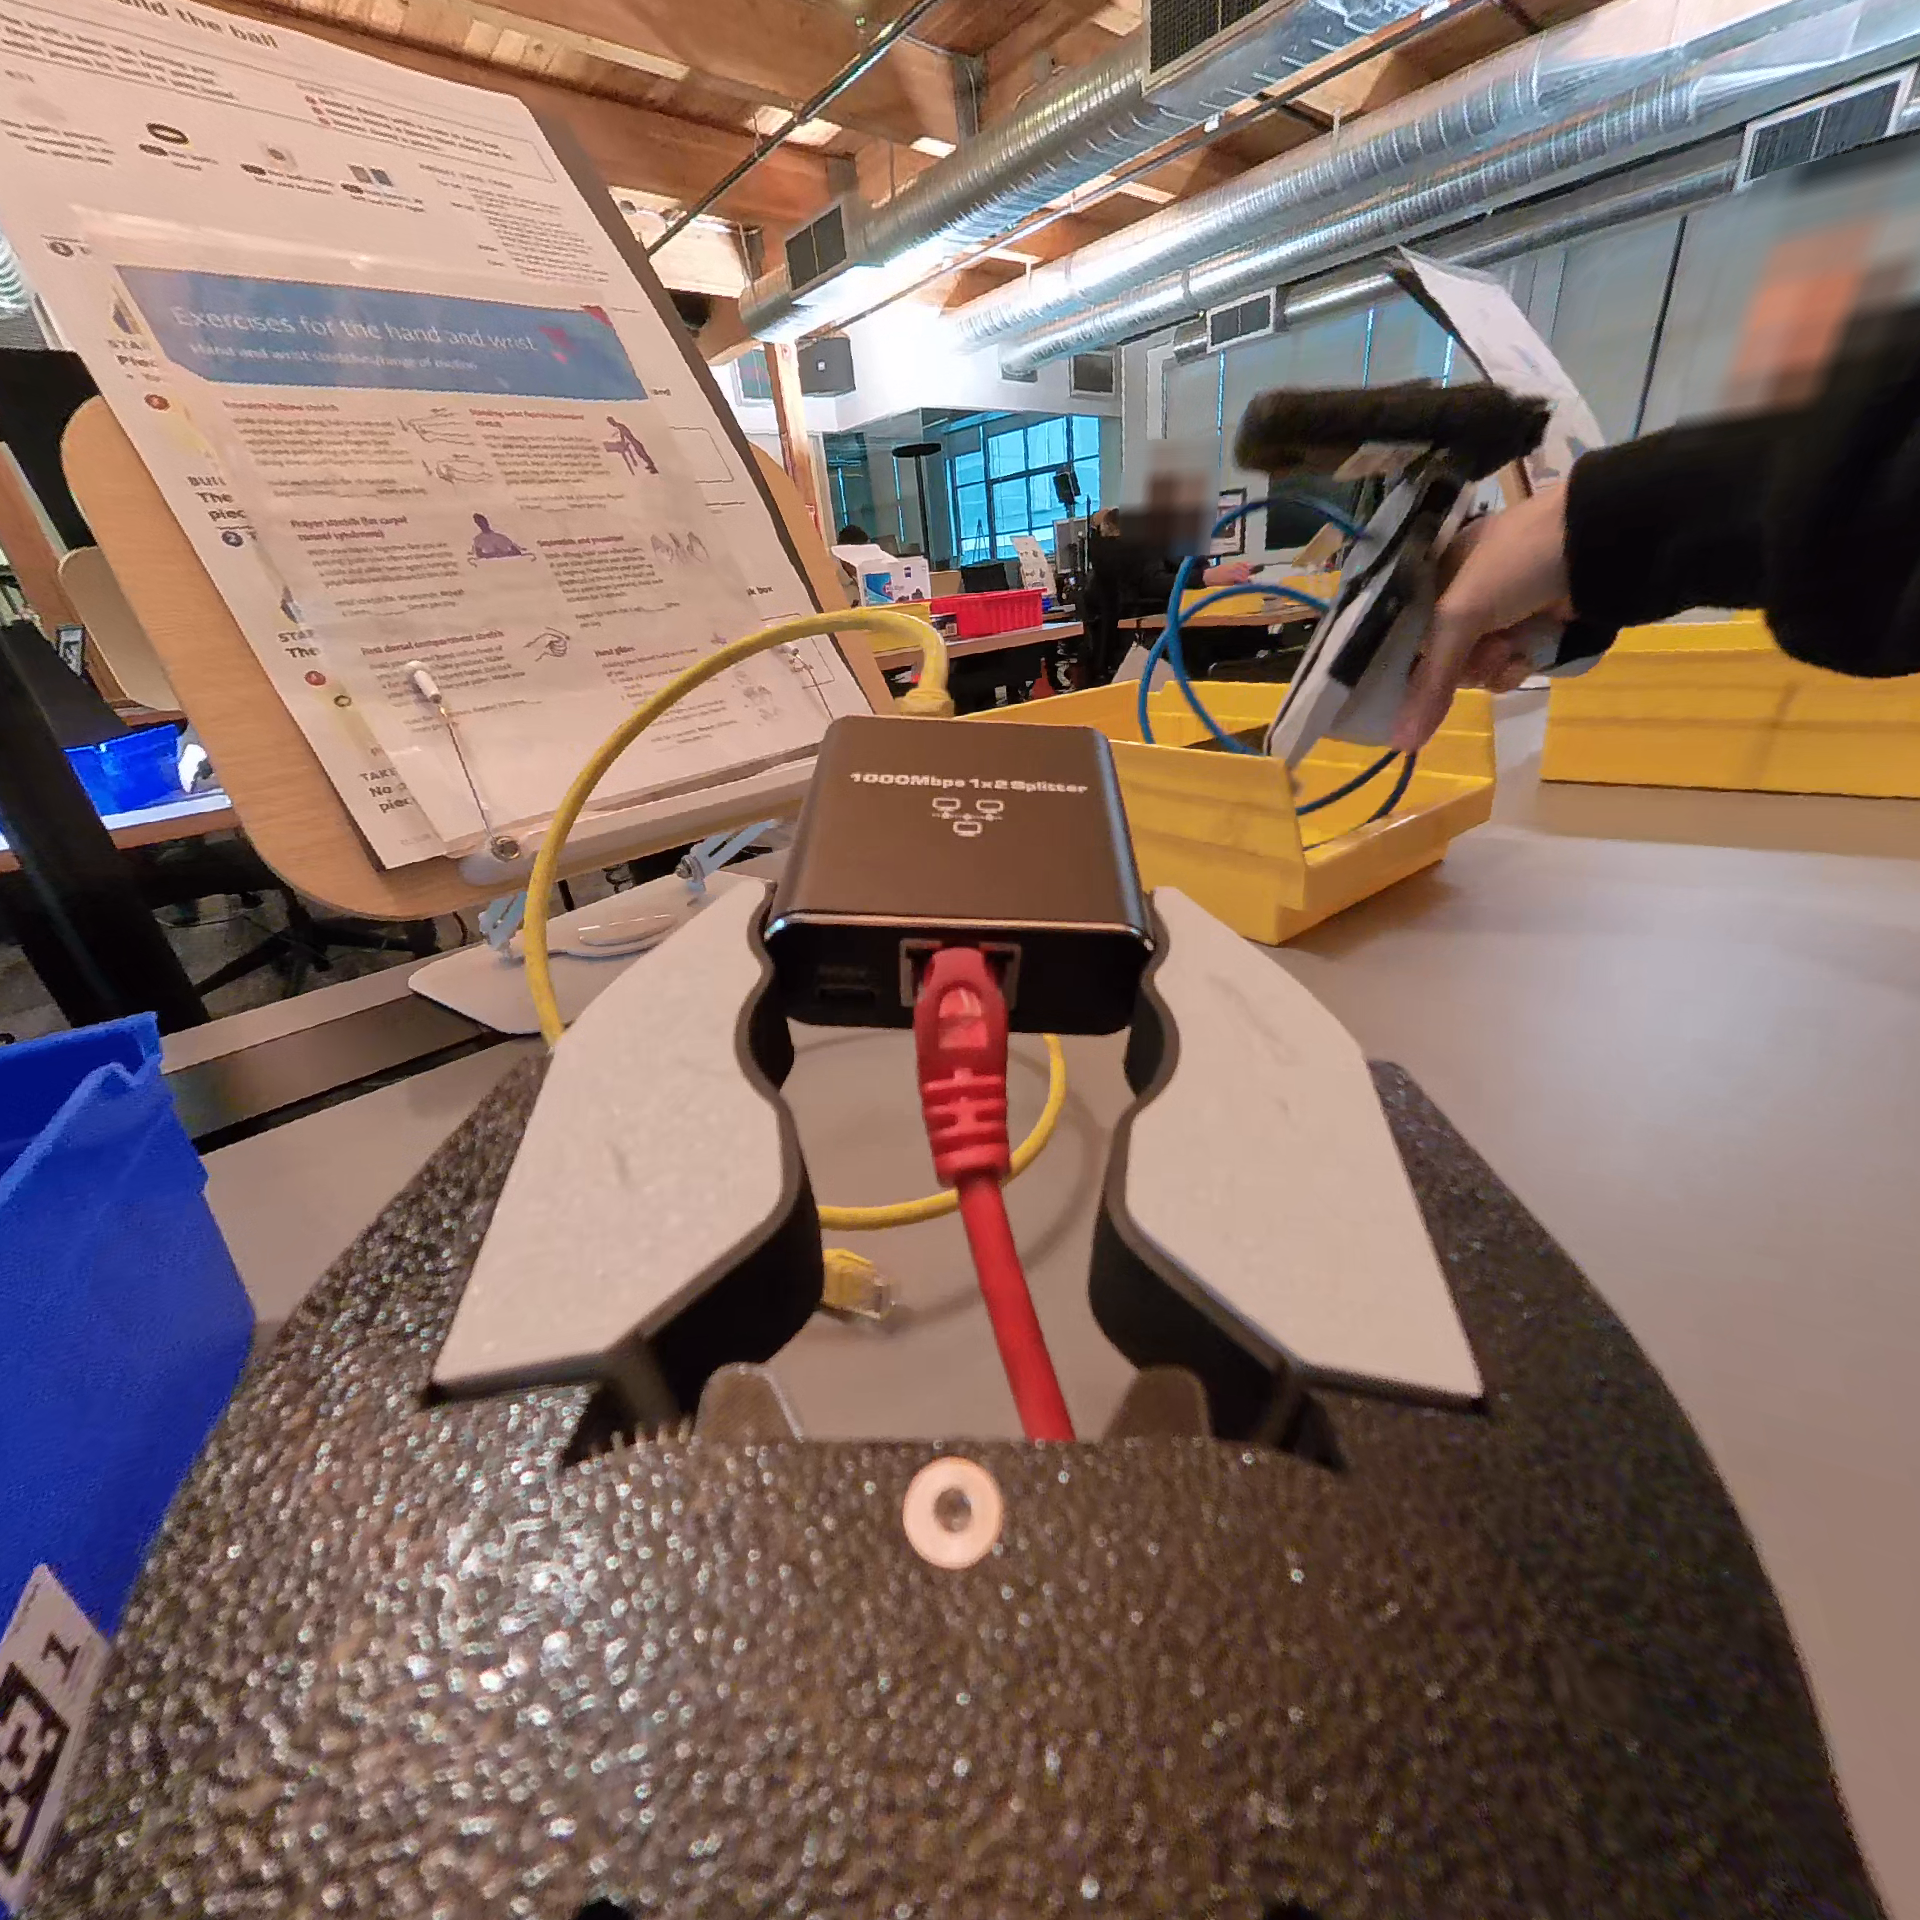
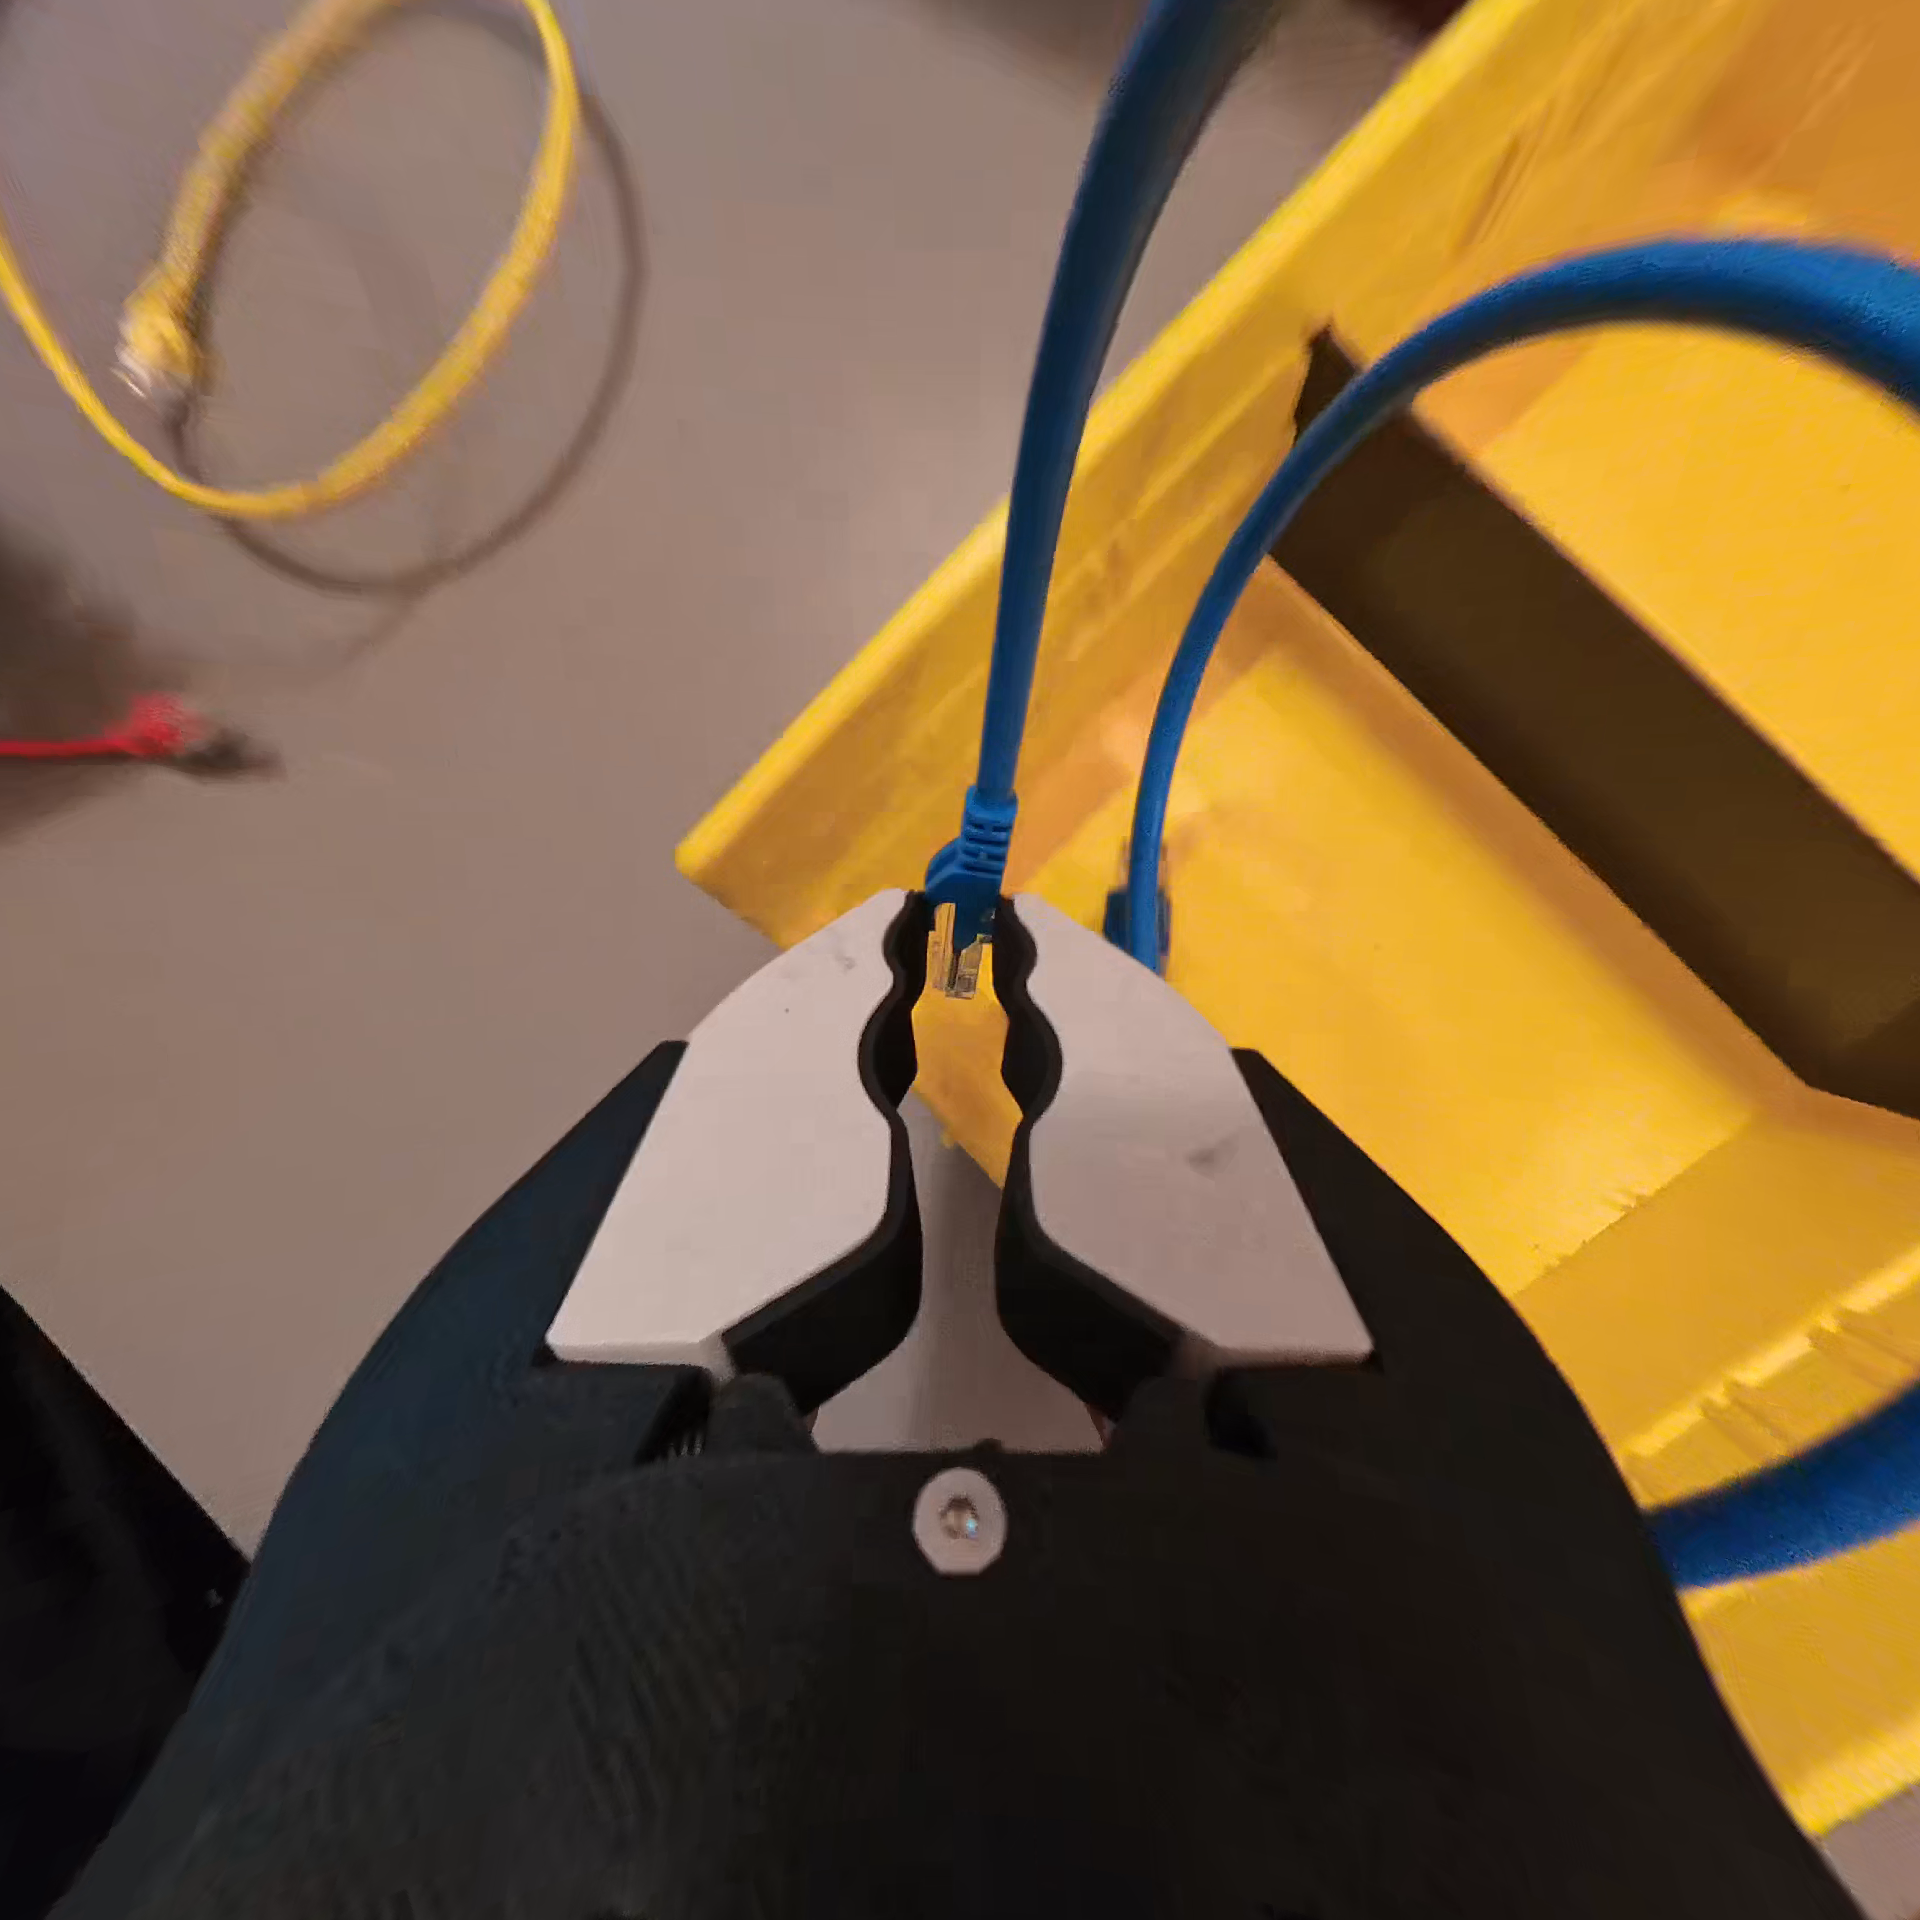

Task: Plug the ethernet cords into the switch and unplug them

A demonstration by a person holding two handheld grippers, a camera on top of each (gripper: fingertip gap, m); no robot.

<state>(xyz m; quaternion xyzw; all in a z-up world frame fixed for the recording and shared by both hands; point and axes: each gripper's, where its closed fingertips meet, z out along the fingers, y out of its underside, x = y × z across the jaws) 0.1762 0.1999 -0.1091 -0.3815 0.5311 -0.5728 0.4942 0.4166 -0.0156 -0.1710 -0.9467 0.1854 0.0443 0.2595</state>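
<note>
Meanwhile the left tongs (image 1: 958,987) clench the switch (image 1: 961,862) mid-table while the right tongs (image 2: 961,961) grasp the blue cord's plug (image 2: 958,961) over the bin (image 2: 1455,935).

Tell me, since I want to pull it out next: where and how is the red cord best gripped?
Probably on the ribbed red boot just behind the black switch, coming from the near side along the cord's line. The red cord runs straight out of the port between the left gripper's fingers, which clamp the switch, so a straight pull seems possible.
</note>
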